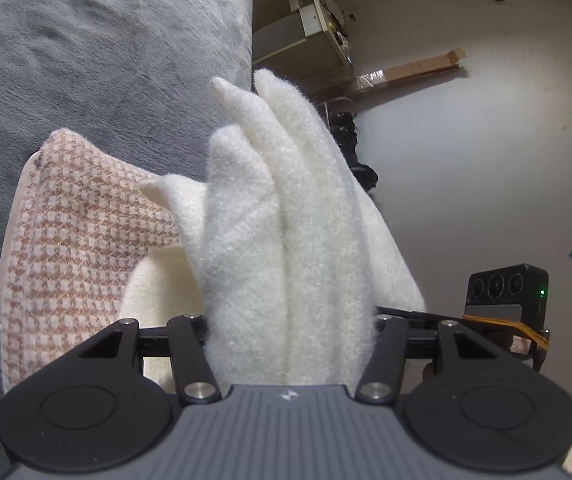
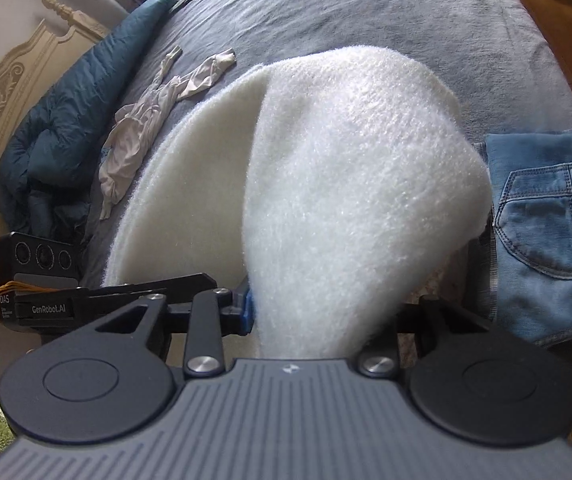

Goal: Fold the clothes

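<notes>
Two grippers have hold of the same fluffy white garment [image 2: 349, 184], a fleece or plush knit by the look of it, and it is lifted off the grey bedspread [image 2: 365, 4] that serves as the folding surface. The left gripper [image 1: 289, 320] is clamped on a bunched edge, several thick pleats of white pile standing up between its jaws, which suggests a gathered hem or corner taken in one bite so the layers stay together. The right gripper [image 2: 321, 312] is likewise closed on cloth, with the fabric billowing over it in a rounded hump and part of it draping back down toward the bedspread. Holding two points at once looks like a way to keep the piece taut enough to lay over itself; how many folds it already carries I cannot tell. Beneath the white garment on the left side lies a pink-and-cream houndstooth piece [image 1: 74, 240], flat on the bedspread. Just to the right of the white garment rests a pair of blue jeans [image 2: 549, 232], and farther up the bedspread a crumpled pale garment [image 2: 154, 116] lies beside a dark teal quilt [image 2: 66, 132].
</notes>
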